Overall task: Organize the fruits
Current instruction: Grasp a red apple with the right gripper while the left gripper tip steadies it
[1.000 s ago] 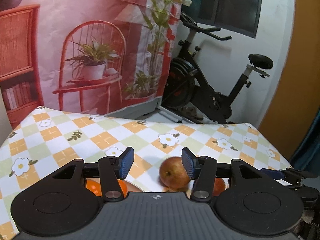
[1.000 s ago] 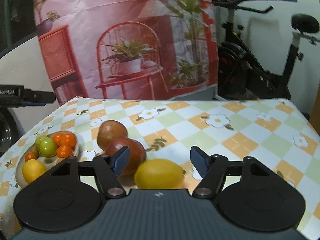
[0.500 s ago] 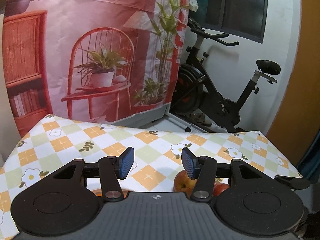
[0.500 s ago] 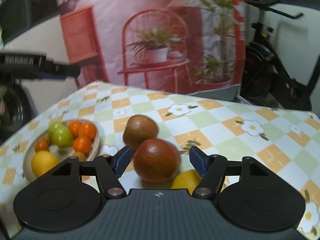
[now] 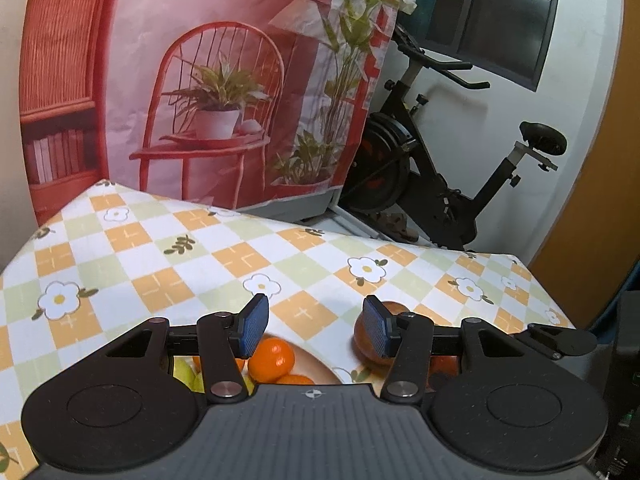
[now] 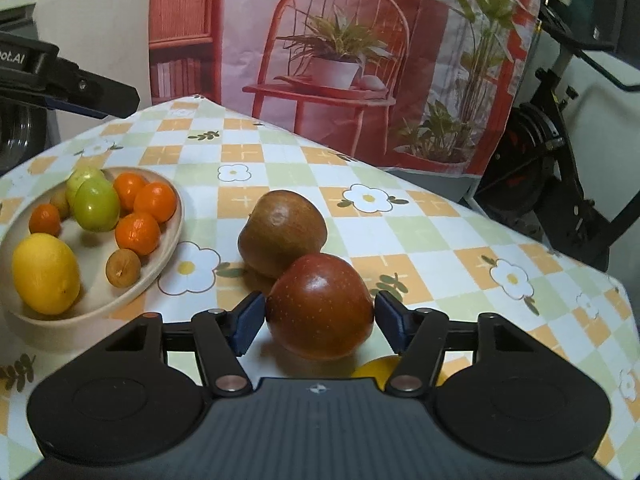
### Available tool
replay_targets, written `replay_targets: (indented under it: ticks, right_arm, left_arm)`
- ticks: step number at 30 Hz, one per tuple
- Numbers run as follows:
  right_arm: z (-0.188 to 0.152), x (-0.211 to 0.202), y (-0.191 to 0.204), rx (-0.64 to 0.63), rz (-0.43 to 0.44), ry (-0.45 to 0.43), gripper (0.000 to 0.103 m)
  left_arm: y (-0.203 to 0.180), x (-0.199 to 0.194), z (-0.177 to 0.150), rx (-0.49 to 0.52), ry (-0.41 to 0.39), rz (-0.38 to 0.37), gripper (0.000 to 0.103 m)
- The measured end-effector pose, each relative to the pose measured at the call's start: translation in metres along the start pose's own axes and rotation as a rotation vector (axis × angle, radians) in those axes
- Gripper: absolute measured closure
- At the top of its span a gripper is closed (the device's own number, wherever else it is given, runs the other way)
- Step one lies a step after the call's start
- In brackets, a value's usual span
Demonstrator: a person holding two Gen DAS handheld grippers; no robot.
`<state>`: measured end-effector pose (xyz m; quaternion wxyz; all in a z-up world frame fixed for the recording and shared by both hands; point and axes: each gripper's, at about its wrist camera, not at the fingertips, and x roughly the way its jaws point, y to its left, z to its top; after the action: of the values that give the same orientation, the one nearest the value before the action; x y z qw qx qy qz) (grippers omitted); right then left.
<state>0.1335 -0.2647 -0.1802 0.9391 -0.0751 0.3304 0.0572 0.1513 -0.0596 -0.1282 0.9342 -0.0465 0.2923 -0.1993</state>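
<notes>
A dark red apple [image 6: 320, 306] rests on the checkered tablecloth [image 6: 420, 236]. My right gripper [image 6: 320, 312] straddles it, its jaws closing with the blue pads [image 6: 249, 320] right at the apple's sides. A brownish apple [image 6: 282, 232] touches it from behind. A lemon [image 6: 372, 368] peeks out under the right finger. At the left, the wooden bowl [image 6: 170, 240] holds a lemon [image 6: 46, 272], green fruits [image 6: 96, 204], oranges [image 6: 138, 232] and a small brown fruit [image 6: 123, 269]. My left gripper [image 5: 316, 316] hovers open and empty above the bowl's oranges [image 5: 272, 360].
An exercise bike [image 5: 440, 184] stands beyond the table's far right corner. A printed backdrop with a red chair [image 5: 216, 112] hangs behind the table. The other gripper's finger [image 6: 80, 92] juts in at the upper left of the right wrist view.
My right gripper swung left from the lemon to the red apple, and its jaws narrowed around it. The left gripper drifted, bringing the bowl's oranges into view beneath it.
</notes>
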Motion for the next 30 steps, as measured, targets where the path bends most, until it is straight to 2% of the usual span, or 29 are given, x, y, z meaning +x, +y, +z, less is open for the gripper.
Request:
replay_targets:
  ticks: [2, 7, 11, 17, 21, 24, 30]
  right_arm:
    - [-0.001, -0.001, 0.001, 0.009, 0.001, 0.001, 0.041]
    - [-0.002, -0.008, -0.004, 0.149, 0.097, -0.002, 0.041]
    - [-0.008, -0.014, -0.005, 0.308, 0.197, -0.015, 0.041]
    - [-0.029, -0.030, -0.007, 0.461, 0.280, -0.015, 0.041]
    - [-0.037, -0.043, -0.014, 0.480, 0.287, -0.022, 0.042]
    - [-0.038, -0.051, -0.017, 0.470, 0.263, -0.029, 0.042]
    - [-0.043, -0.059, -0.017, 0.413, 0.207, -0.029, 0.047]
  left_arm:
    - [0.002, -0.002, -0.002, -0.006, 0.005, -0.011, 0.051]
    - [0.007, -0.006, -0.009, -0.017, 0.024, -0.029, 0.052]
    - [0.010, -0.009, -0.016, -0.013, 0.043, -0.043, 0.052]
    - [0.005, -0.006, -0.024, 0.005, 0.085, -0.087, 0.052]
    - [-0.004, 0.004, -0.029, 0.014, 0.122, -0.136, 0.055]
    - [-0.008, 0.012, -0.035, 0.007, 0.151, -0.177, 0.061]
    - [-0.018, 0.028, -0.042, 0.006, 0.193, -0.223, 0.062]
